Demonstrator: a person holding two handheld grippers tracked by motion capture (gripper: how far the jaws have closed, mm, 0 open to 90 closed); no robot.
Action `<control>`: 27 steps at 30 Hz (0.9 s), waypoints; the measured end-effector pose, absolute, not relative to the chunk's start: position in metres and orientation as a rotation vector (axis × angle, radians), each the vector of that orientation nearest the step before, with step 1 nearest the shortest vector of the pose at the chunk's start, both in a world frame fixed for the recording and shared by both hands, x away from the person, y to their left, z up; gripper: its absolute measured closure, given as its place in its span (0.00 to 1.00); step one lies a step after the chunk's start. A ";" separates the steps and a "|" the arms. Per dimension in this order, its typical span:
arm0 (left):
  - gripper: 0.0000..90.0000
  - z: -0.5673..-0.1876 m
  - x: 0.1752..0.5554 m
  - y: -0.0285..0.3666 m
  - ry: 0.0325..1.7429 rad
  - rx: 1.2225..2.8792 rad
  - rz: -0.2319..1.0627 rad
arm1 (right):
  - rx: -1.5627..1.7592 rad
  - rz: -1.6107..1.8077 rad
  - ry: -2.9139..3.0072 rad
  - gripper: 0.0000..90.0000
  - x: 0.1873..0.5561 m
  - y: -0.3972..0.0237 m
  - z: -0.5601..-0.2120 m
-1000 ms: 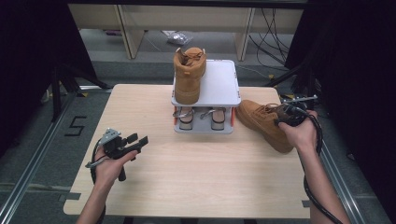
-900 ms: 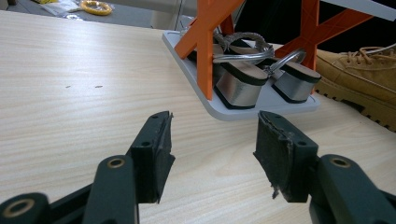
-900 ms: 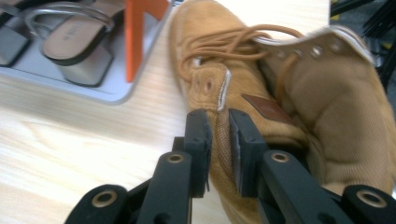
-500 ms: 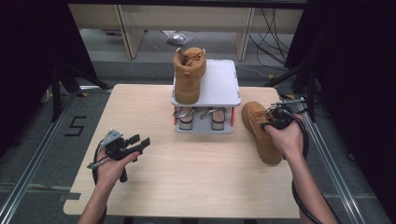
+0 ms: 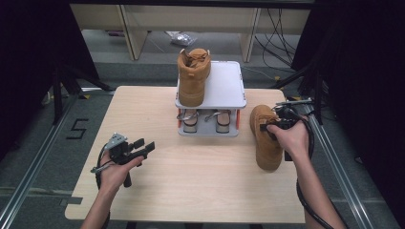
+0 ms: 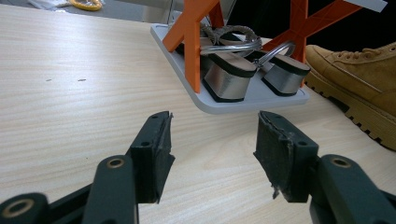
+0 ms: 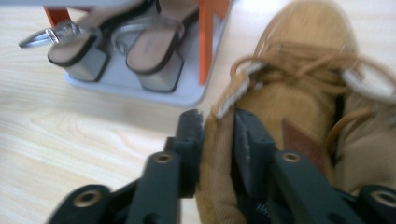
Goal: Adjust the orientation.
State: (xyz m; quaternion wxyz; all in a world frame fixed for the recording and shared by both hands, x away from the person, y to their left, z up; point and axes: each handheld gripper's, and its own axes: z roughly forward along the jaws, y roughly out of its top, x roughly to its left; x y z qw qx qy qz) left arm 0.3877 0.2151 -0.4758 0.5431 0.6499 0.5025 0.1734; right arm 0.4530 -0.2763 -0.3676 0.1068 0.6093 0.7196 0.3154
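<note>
Your right gripper (image 7: 217, 140) has its jaws around the collar wall of the tan boot (image 5: 265, 138), which stands on the table (image 5: 200, 191) just right of the rack (image 5: 210, 129); they have just been opening. Your left gripper (image 6: 212, 140) rests spread wide with nothing between its jaws

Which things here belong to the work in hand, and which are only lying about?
Part of the work:
- tan boot on the table, its collar between the jaws of the right claw
- matching tan boot on the rack's top shelf
- shoe rack

Lying about:
- pair of sandals on the lower shelf
- left claw, open, holding nothing
</note>
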 end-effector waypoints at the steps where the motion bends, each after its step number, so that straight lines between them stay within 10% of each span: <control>1: 0.50 -0.476 0.388 0.215 1.193 1.541 0.412 | 1.840 0.956 2.077 0.77 0.451 -0.276 -0.362; 12: 0.50 -0.478 0.387 0.216 1.200 1.537 0.404 | 1.744 0.746 2.003 0.58 0.452 -0.324 -0.347; 27: 0.50 -0.479 0.386 0.215 1.200 1.542 0.398 | 1.968 0.585 2.051 0.64 0.467 -0.325 -0.385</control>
